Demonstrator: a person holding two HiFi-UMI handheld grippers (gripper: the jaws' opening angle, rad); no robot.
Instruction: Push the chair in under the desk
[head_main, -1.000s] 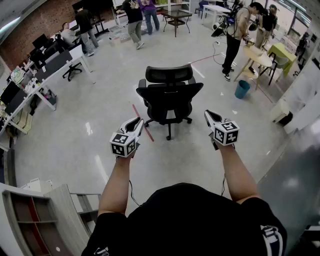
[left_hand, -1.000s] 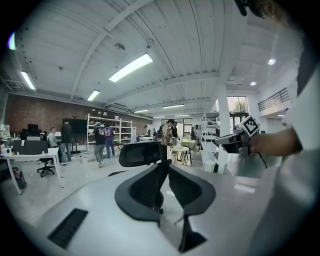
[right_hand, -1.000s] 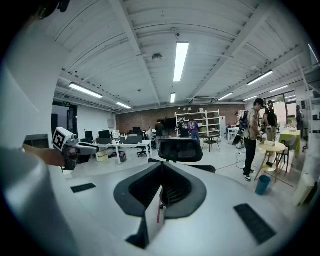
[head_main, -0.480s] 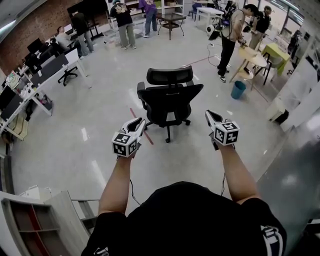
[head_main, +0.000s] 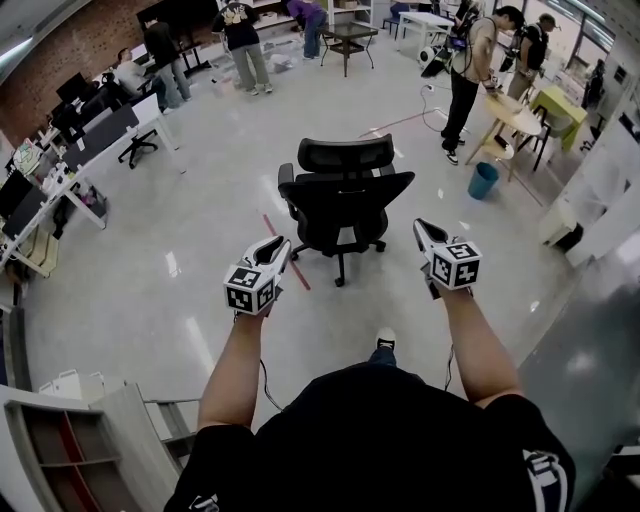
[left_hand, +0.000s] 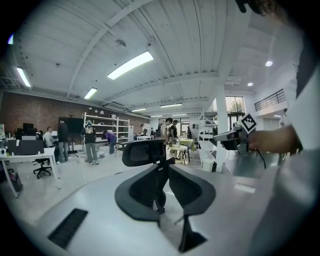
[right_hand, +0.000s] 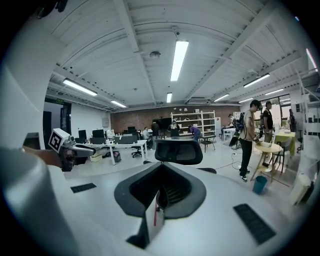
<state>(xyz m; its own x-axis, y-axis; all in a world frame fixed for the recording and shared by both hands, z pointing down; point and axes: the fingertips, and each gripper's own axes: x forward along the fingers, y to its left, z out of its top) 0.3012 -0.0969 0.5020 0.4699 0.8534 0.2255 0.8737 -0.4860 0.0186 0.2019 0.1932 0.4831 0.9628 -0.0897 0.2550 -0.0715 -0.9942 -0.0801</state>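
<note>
Sitting on casters, the black mesh-backed office chair (head_main: 342, 195) likely glides easily; press its stiff backrest. Left gripper (head_main: 279, 243) and right gripper (head_main: 420, 226) are closed, empty.

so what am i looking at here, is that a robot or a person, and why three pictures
It is a person, not a robot. Each hand holds a two-jaw tool: the left gripper and the right gripper. The cubes with square markers are part of them. The head view comes from a camera on the person's head, looking down over the arms and grippers. The other two pictures come from cameras riding on each gripper, looking along its jaws. In both, the jaws look closed and hold nothing. Ahead, on the floor, stands a black chair; neither gripper touches it. Desks and other people are farther off.
</note>
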